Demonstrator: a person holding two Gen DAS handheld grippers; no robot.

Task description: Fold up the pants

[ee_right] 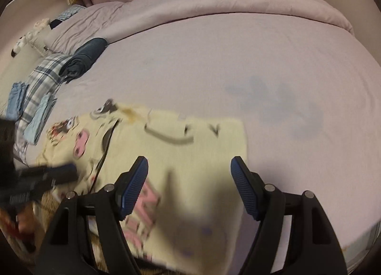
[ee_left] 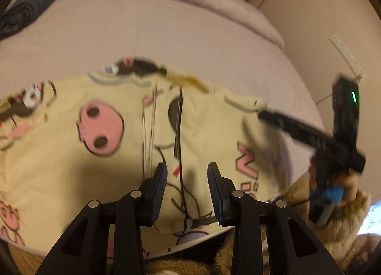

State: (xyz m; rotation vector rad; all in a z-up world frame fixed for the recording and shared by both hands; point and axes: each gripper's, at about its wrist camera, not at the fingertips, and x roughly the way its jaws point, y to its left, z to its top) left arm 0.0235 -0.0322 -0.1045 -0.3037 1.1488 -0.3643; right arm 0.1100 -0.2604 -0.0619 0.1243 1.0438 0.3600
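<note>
While the yellow cartoon-print pants (ee_left: 100,132) lie spread flat on the lilac bed (ee_right: 238,65) at its near edge, we hold our left gripper (ee_left: 187,167) just above the middle of the fabric with its fingers (ee_left: 160,179) apart and nothing between them. Our right gripper (ee_right: 189,162) hangs over the pants' right-hand part, near the cloth's edge, its fingers (ee_right: 243,184) spread wide and empty. At the far left of the bed we see a rolled dark garment (ee_right: 85,59) resting on a plaid cloth (ee_right: 40,79).
</note>
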